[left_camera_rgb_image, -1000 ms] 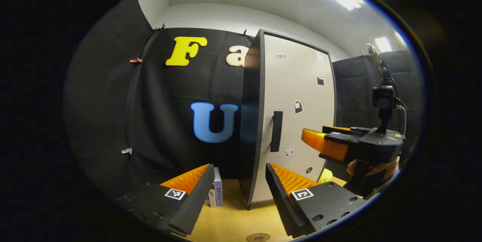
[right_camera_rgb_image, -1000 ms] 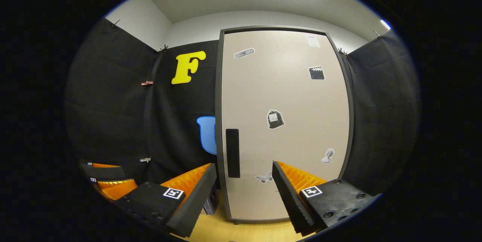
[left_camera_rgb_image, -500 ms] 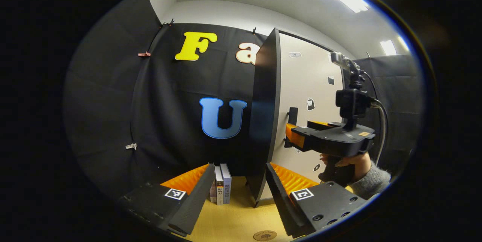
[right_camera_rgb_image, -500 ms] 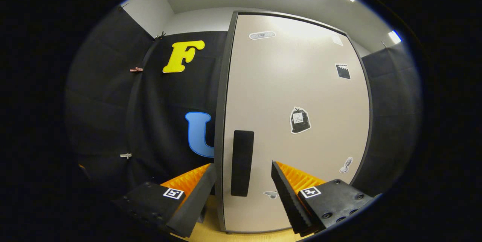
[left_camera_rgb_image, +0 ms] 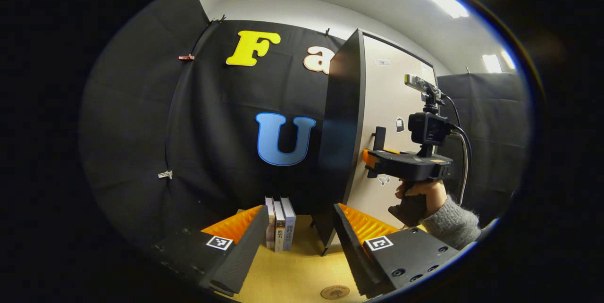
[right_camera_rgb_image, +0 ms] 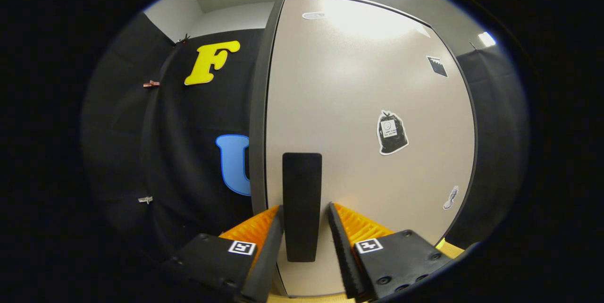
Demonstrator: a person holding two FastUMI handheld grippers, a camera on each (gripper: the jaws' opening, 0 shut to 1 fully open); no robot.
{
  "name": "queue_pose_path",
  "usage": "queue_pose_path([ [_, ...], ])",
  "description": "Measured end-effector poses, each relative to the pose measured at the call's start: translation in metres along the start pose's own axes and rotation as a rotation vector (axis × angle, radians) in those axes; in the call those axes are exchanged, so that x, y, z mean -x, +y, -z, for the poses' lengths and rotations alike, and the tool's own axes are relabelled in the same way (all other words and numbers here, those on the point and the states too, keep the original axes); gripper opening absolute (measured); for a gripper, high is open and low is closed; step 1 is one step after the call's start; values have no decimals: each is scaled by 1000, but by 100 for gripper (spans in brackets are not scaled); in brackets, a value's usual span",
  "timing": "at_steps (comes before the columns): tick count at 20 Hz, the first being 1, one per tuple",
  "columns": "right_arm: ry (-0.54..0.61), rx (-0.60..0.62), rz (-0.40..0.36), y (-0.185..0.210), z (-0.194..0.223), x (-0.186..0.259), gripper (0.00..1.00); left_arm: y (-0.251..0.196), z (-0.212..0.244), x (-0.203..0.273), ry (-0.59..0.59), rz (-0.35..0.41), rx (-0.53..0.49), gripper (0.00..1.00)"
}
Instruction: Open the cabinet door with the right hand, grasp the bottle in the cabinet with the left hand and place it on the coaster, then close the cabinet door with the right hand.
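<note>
The tall cabinet [left_camera_rgb_image: 342,128] stands on the wooden table with its beige door [right_camera_rgb_image: 368,142] closed, so the inside is hidden. My right gripper [right_camera_rgb_image: 305,206] is shut on the dark vertical door handle [right_camera_rgb_image: 302,199], one finger against each side. From the left gripper view, the right gripper [left_camera_rgb_image: 367,158] sits at the handle [left_camera_rgb_image: 379,137], held by a hand in a grey sleeve [left_camera_rgb_image: 450,223]. My left gripper [left_camera_rgb_image: 300,208] hangs open and empty left of the cabinet. A small round coaster [left_camera_rgb_image: 335,292] lies on the table just below it.
A few upright books [left_camera_rgb_image: 279,230] stand on the wooden table [left_camera_rgb_image: 302,274] against the cabinet's dark left side. Black cloth walls close the booth behind and on both sides. Stickers dot the door front.
The right gripper went forward to the door and its fingers closed from wide open onto the handle. The left gripper drifted left, bringing the books and coaster more into view.
</note>
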State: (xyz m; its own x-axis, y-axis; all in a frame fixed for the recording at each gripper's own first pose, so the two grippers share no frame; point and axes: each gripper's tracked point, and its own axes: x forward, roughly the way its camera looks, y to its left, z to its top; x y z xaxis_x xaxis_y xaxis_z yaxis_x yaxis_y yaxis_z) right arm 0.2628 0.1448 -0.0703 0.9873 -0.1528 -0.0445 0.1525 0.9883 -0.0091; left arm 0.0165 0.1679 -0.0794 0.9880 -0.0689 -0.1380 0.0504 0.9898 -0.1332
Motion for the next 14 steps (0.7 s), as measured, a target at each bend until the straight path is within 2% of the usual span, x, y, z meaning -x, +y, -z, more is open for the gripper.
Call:
queue_pose_path([
  [1,-12,8,11,-2,-5,3,51,0,1,1,3,3,3,87],
  [2,-22,15,10,0,-1,-7,52,-2,2,1,6,7,10,87],
  [3,-22,29,12,-1,-3,3,35,-2,1,1,7,11,15,87],
  [6,-1,50,4,-1,-1,5,20,-5,1,4,6,15,13,87],
  [10,13,43,-42,1,-4,25,20,-11,-1,7,1,30,7,87],
  [14,16,48,-56,-11,-9,67,20,-34,3,21,1,67,10,87],
])
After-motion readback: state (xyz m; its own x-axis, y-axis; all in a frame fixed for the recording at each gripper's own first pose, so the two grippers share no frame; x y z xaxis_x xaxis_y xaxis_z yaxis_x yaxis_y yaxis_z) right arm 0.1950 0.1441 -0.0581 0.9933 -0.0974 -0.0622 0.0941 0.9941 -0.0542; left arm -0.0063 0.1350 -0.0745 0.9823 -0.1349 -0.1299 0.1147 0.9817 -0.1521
